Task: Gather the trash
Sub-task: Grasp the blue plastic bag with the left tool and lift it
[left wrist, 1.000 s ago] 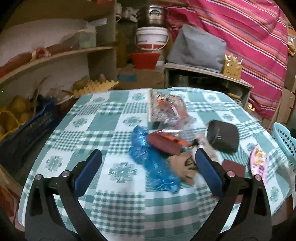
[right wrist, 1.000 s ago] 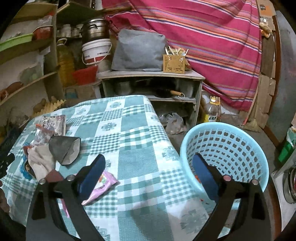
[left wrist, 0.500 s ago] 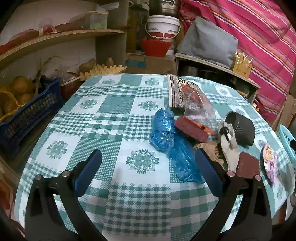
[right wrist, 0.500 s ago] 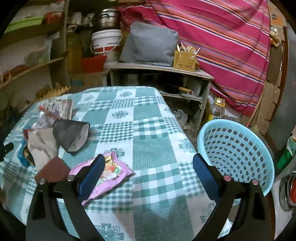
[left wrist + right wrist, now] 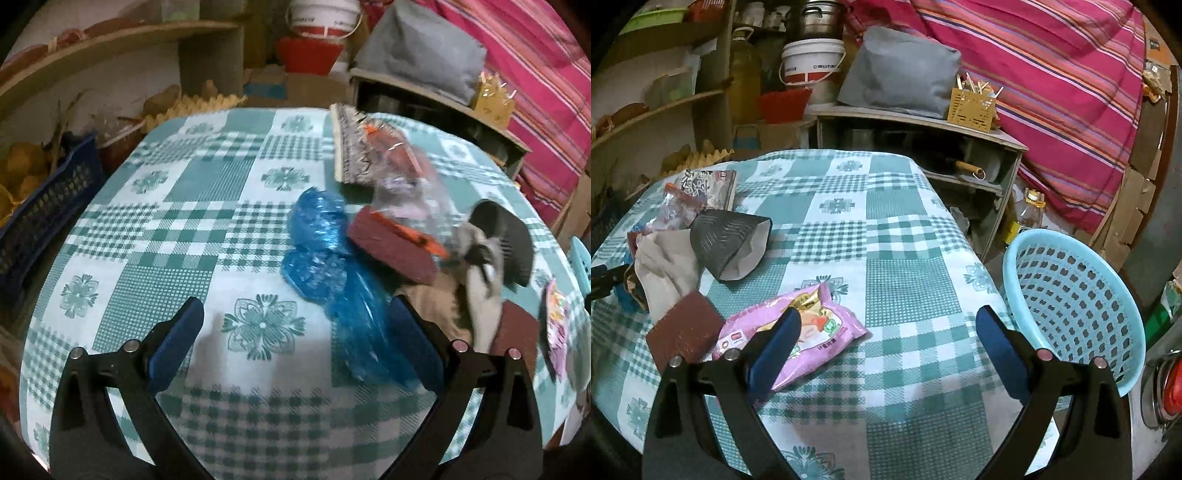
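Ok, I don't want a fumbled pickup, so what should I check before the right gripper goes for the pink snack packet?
1. Right gripper jaws open: ok.
2. Jaws empty: ok.
3. Pink snack packet lying free, nothing on top: ok.
4. Packet centred between the jaws: not ok, it sits by the left finger.
5. Blue basket beside the table, opening clear: ok.
6. Left gripper open and clear of the packet: ok.

Very little text can be read. In the right wrist view, the white bucket (image 5: 812,61) at upper centre carries a line of small dark print above its red band, too small to make out. The pink snack packet (image 5: 798,332) at lower left of centre shows small printed characters and a green badge, none legible. The left wrist view is blurred, with nothing readable.
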The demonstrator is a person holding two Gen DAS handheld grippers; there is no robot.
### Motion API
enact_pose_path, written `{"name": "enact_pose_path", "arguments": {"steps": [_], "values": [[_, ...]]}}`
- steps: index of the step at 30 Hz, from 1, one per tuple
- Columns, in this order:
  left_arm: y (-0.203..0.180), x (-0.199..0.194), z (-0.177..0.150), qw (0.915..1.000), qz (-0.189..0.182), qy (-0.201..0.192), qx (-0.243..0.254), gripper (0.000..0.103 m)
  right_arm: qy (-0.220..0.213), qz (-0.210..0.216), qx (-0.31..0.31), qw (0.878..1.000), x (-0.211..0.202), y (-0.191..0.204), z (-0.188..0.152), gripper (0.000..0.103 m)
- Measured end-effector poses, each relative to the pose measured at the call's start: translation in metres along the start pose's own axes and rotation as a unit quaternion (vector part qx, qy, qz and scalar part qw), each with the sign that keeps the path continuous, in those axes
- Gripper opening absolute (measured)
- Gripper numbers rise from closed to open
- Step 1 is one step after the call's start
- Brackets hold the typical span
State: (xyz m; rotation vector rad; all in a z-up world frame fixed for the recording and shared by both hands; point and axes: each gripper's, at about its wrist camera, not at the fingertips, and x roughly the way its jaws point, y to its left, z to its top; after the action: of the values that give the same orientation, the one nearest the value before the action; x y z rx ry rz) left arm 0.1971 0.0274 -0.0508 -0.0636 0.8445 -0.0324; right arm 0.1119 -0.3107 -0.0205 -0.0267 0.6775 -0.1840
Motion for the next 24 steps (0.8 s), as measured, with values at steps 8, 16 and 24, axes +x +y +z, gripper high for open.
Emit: {"name": "enact_pose_path", "arguments": {"steps": [8, 16, 24], "values": [[0.006, 0.021, 0.014, 0.9995, -0.014, 0.022, -0.017, 0.071, 0.0, 0.008, 0.003, 1.0, 0.001, 0.008, 0.001, 0.093], [0.007, 0.011, 0.005, 0.9993, -0.034, 0.016, -0.008, 0.023, -0.005, 0.01, -0.013, 1.0, -0.002, 0.018, -0.001, 0.093], [0.028, -0.016, -0.012, 0.9997, -0.017, -0.001, -0.015, 0.022, 0.007, 0.018, -0.019, 1.0, 0.002, 0.028, -0.006, 0.093]]}}
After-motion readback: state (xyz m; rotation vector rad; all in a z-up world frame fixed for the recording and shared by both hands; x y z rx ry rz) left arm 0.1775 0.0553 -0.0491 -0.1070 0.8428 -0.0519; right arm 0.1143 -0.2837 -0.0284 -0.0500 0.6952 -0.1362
